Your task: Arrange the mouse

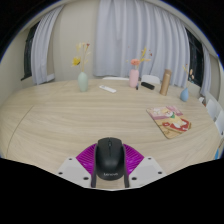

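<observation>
At the far left of the wooden counter (60, 125) stands a pale blue vase (83, 81) with a few dried stems, close to the curtained window behind it. Just to its right a small flat white thing (108, 89) lies on the wood; what it is cannot be told. Further right comes a pink vase (135, 75) with flowers, then something white (150, 82) beside it, then a tan bottle (166, 82) and a light blue bottle (184, 92). Nearer than these, on the right side, an illustrated book (173, 121) lies flat.

The mouse (108, 158), black, sits at the near middle, between the two fingers of the gripper (108, 166). The magenta pads (88, 157) lie against its flanks on both sides with no gap visible, so the gripper appears closed to the width of the mouse and has hold of it. Whether the mouse rests on the counter or is lifted off it cannot be told.

The main risk, as I judge it, is slip: the shell is smooth and rounded, and the hold is on its curved sides, so a quick swing or a tilt could let it squirt forward out of the pads. Setting it down at an angle could leave it skewed. A wide carry to the right could also brush the book.
</observation>
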`<state>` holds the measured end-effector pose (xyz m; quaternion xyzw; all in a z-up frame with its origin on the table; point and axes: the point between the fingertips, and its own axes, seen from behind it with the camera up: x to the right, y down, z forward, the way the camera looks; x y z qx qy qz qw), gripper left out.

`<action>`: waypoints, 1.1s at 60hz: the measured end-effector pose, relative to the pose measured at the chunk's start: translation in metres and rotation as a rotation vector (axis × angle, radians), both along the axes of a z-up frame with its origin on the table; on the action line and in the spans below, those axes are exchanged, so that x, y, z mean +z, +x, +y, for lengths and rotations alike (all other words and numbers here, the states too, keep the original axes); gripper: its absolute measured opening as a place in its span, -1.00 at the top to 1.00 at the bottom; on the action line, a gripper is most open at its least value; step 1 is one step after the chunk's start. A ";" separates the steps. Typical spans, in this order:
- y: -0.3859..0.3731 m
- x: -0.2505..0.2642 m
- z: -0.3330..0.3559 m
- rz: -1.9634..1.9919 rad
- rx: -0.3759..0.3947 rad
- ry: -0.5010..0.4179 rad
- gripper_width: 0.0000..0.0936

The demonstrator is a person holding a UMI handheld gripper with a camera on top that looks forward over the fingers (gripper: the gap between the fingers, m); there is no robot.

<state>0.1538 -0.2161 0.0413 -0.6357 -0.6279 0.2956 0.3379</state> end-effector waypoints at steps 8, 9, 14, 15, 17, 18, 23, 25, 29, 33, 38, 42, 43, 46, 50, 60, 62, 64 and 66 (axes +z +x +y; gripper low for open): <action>-0.036 0.074 0.051 0.072 -0.024 -0.021 0.21; -0.044 0.084 0.061 0.085 -0.028 -0.020 0.21; -0.077 0.125 0.118 0.140 -0.063 -0.015 0.22; -0.084 0.131 0.132 0.151 -0.070 -0.007 0.22; -0.098 0.139 0.159 0.167 -0.087 0.015 0.22; -0.105 0.140 0.174 0.172 -0.096 0.025 0.21; -0.138 0.131 0.234 0.165 -0.128 0.034 0.22; -0.149 0.120 0.255 0.154 -0.134 0.032 0.22; -0.165 0.093 0.292 0.114 -0.150 0.046 0.22; -0.178 0.062 0.317 0.079 -0.148 0.043 0.22; -0.185 0.022 0.333 0.029 -0.136 0.015 0.21; -0.187 -0.005 0.340 -0.001 -0.128 0.008 0.21; -0.186 -0.011 0.342 -0.008 -0.127 0.007 0.21; -0.185 -0.026 0.345 -0.029 -0.122 0.007 0.21; -0.181 -0.040 0.345 -0.052 -0.118 -0.004 0.21; -0.177 -0.051 0.344 -0.068 -0.104 -0.017 -0.04; -0.176 -0.052 0.341 -0.076 -0.095 -0.019 -0.18; -0.174 -0.051 0.340 -0.085 -0.081 -0.023 -0.53; -0.171 -0.047 0.337 -0.087 -0.072 -0.026 -0.89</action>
